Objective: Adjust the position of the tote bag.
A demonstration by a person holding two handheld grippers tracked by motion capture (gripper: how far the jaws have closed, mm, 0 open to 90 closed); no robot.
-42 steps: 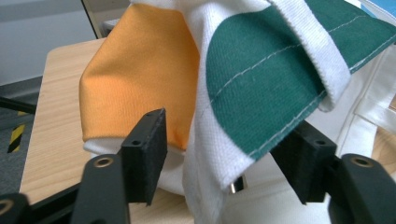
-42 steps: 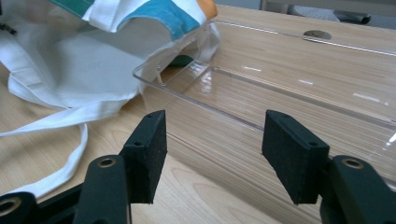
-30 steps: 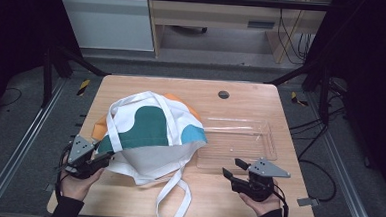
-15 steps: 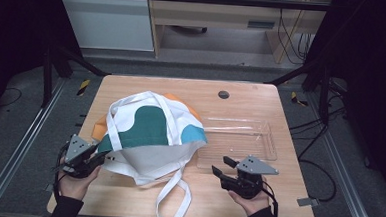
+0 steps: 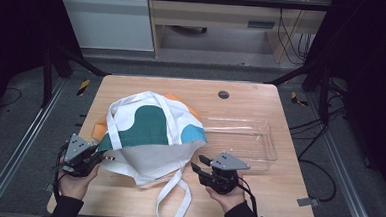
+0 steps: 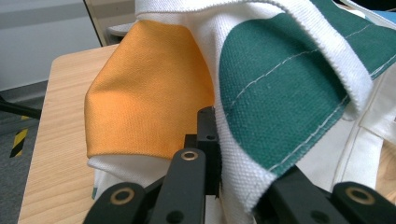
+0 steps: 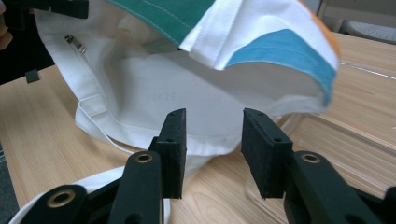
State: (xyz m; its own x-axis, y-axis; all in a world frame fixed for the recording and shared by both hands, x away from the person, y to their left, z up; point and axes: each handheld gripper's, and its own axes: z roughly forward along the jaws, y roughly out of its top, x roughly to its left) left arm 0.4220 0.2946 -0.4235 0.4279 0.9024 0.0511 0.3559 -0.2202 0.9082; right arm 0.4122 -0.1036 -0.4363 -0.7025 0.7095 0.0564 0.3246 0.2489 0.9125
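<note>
A white tote bag (image 5: 150, 129) with green, blue and orange patches lies on the wooden table (image 5: 281, 193), its mouth held a little agape. My left gripper (image 5: 100, 156) is shut on the bag's rim at its left side; in the left gripper view the green and white edge of the bag (image 6: 280, 93) is pinched at the left gripper (image 6: 222, 154), and cloth hides one jaw. My right gripper (image 5: 198, 164) stands open just right of the bag's lower edge. In the right gripper view the right gripper (image 7: 212, 140) faces the bag's pale inside (image 7: 187, 93) without touching it.
A clear plastic tray (image 5: 271, 150) lies to the right of the bag, partly under its blue corner; its rim (image 7: 359, 133) is close beside my right jaw. A long white handle strap (image 5: 176, 200) trails toward the front edge. A small dark hole (image 5: 224, 94) marks the table's far side.
My right gripper has moved left along the front of the table, from beside the tray to the bag's lower right edge, still open. The left gripper keeps its hold.
</note>
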